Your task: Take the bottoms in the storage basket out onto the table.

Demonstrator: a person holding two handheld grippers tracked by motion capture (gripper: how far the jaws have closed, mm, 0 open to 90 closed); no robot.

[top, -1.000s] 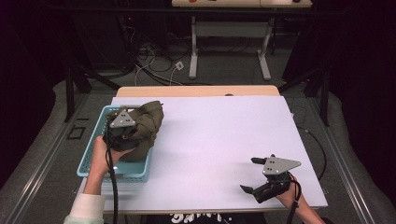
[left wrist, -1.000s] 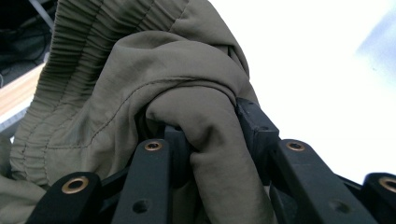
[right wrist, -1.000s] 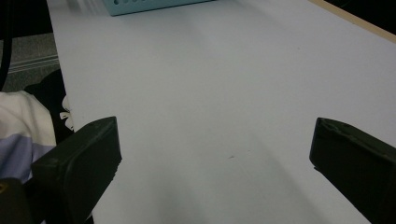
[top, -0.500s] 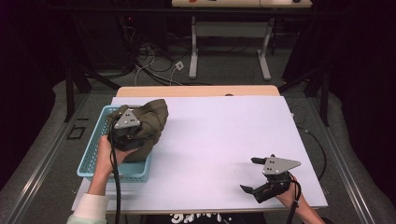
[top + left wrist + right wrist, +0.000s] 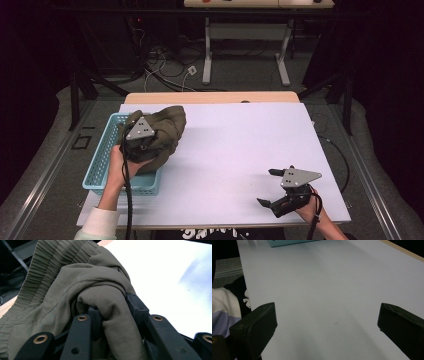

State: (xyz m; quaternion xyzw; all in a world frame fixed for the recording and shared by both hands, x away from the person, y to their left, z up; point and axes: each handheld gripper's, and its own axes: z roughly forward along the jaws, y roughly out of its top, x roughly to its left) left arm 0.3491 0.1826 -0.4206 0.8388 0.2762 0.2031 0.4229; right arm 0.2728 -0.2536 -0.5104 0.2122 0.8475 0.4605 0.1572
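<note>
left gripper (image 5: 145, 142): jaws clamped on olive garment (image 5: 167, 127), over blue basket (image 5: 100, 167), far left | right gripper (image 5: 272, 187): jaws wide, nothing between, near right on white table (image 5: 235, 140)

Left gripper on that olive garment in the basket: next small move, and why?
Probably lift and carry it right, over the bare white table. The left gripper is shut on a fold of the olive garment, which bulges between its fingers in the left gripper view, while the bulk of the cloth lies heaped on the blue basket. The right gripper waits open.
</note>
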